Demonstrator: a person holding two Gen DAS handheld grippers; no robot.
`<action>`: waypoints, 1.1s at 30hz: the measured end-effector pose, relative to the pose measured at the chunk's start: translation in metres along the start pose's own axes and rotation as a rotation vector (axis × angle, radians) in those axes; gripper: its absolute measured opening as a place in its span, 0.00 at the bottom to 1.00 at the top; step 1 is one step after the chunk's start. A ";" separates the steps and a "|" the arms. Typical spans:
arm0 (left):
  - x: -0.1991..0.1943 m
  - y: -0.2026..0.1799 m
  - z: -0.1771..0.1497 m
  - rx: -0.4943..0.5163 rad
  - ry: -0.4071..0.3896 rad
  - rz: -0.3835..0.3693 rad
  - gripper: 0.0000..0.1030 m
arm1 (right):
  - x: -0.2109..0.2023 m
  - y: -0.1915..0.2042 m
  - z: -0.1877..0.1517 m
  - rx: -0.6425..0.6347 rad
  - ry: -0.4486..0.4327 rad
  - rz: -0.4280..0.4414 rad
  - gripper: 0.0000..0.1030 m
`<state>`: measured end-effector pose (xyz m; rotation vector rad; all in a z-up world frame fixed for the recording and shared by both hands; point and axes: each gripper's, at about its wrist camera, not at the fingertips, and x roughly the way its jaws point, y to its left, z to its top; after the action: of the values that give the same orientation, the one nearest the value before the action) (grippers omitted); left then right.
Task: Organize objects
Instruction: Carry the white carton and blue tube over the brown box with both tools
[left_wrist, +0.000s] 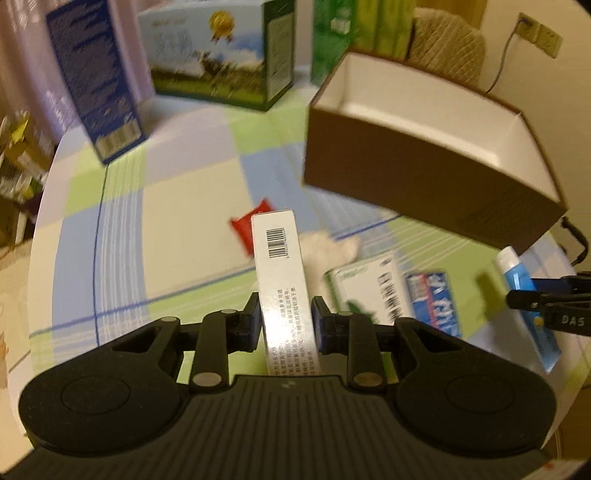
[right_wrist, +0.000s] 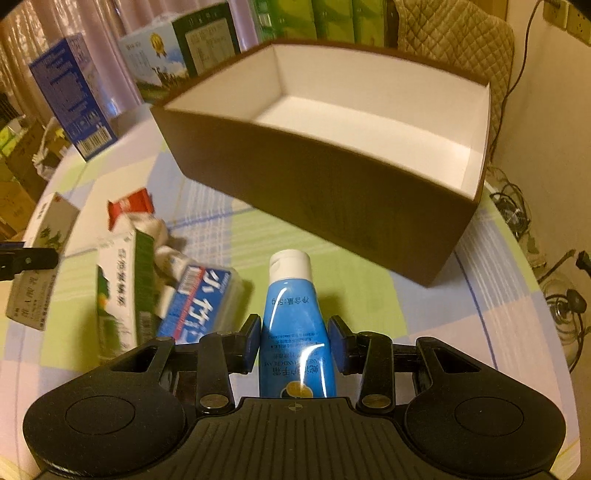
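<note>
Left gripper (left_wrist: 284, 317) clamping white carton (left_wrist: 282, 280), level

This looks like a home room. A round table under a pastel checked cloth (right_wrist: 424, 295) is the centre; behind it hang pinkish pleated curtains (right_wrist: 110, 22), a quilted beige chair back (right_wrist: 458, 40) stands beyond, and a cream wall with sockets (left_wrist: 539, 33) rises to its right.

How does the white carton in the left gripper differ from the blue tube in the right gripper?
The white carton is a flat-sided box with a barcode at its far end; the blue tube is rounded and glossy, with a white flip cap at its far end. The carton is white with dark print; the tube is bright blue. Both are held between the fingers, lengthwise, pointing towards the open brown box.
</note>
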<state>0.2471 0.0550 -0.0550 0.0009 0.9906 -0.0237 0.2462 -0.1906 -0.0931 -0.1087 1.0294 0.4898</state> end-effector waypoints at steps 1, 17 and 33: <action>-0.002 -0.005 0.004 0.009 -0.009 -0.006 0.23 | -0.003 0.000 0.003 0.002 -0.008 0.006 0.35; -0.007 -0.082 0.076 0.158 -0.136 -0.112 0.23 | -0.058 -0.014 0.068 0.065 -0.177 0.081 0.35; 0.033 -0.136 0.166 0.243 -0.168 -0.168 0.23 | -0.043 -0.061 0.151 0.171 -0.283 0.005 0.35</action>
<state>0.4012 -0.0837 0.0100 0.1362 0.8132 -0.2937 0.3749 -0.2119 0.0134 0.1126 0.7894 0.4064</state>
